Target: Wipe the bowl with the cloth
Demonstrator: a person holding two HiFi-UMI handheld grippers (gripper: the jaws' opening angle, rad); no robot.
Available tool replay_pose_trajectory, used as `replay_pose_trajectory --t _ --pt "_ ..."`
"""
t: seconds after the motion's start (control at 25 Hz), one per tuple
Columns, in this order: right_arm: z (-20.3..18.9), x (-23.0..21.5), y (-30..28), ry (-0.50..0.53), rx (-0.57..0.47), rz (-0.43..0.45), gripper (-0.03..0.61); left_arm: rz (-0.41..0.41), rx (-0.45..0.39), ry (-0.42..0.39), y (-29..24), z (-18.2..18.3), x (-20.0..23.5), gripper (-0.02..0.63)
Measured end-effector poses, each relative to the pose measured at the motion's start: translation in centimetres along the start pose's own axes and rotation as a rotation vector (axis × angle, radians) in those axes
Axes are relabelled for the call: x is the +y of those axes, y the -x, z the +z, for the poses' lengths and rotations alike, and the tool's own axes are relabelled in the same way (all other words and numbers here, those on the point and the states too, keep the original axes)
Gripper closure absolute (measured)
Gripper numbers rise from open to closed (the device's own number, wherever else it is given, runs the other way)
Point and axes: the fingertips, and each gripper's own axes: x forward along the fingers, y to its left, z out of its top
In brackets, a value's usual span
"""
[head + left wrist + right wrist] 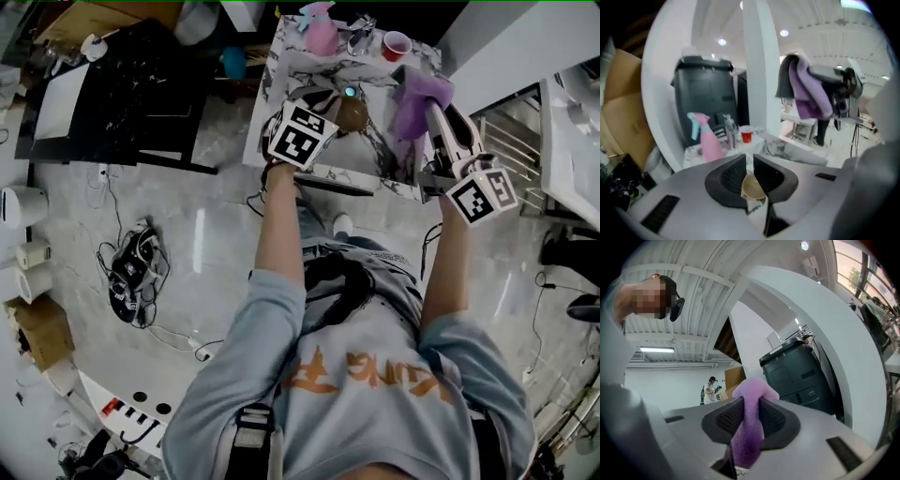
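A brown bowl [354, 114] stands on the marble table [291, 70]. My left gripper [343, 106] is at its near side. In the left gripper view the tan bowl [752, 188] shows between the jaws of the left gripper [749, 174], which stand a narrow slit apart, and the pads do not clearly press on it. My right gripper [433, 111] is raised to the right of the bowl and shut on a purple cloth [417, 94], which drapes over its tips. The cloth [750, 427] fills the gap of the right gripper [751, 420]. The hanging cloth [808, 93] also appears at the upper right in the left gripper view.
A pink spray bottle [321, 33], a red cup [396, 44] and a metal holder [361, 36] stand at the table's far edge. A dark bin [705, 93] stands behind the table. Cables [136, 272] lie on the floor at left, and a wire rack [511, 141] is at right.
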Motion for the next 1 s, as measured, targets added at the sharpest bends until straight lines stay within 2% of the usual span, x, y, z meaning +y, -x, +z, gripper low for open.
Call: replay_pose_trajectory --t 0.16,0.32,0.44,0.48,0.52,0.64,0.72,0.84,1.0 --pt "2.6 1.5 -2.7 0.029 -0.045 0.054 0.474 0.221 -0.274 0.086 9.6 6.0 3.9 0.562" --pt "4.9 3.4 -5.4 0.088 -0.04 0.042 0.475 0.449 -0.425 0.152 18.2 8.8 5.6 0.589" --pt "5.8 5.5 -6.8 0.141 -0.048 0.045 0.474 0.507 -0.592 0.305 22.4 9.3 5.5 0.591" --pt "5.6 6.4 -6.8 0.16 -0.046 0.052 0.475 0.514 -0.619 0.345 23.2 8.8 5.2 0.591" --pt "5.3 7.0 -6.8 0.179 -0.039 0.06 0.474 0.524 -0.619 0.361 23.6 8.2 4.9 0.591" --pt "3.8 7.9 -6.9 0.226 -0.002 0.052 0.475 0.548 -0.589 0.34 24.1 6.8 3.9 0.591" --pt "2.9 8.0 -7.1 0.233 0.014 0.038 0.474 0.574 -0.565 0.303 24.6 6.2 3.6 0.591" --pt "1.8 8.3 -7.0 0.25 0.042 0.047 0.474 0.667 -0.495 0.226 25.5 5.4 3.4 0.591" --pt "1.3 8.3 -7.0 0.271 0.058 0.054 0.475 0.706 -0.505 0.184 26.1 5.9 3.6 0.591"
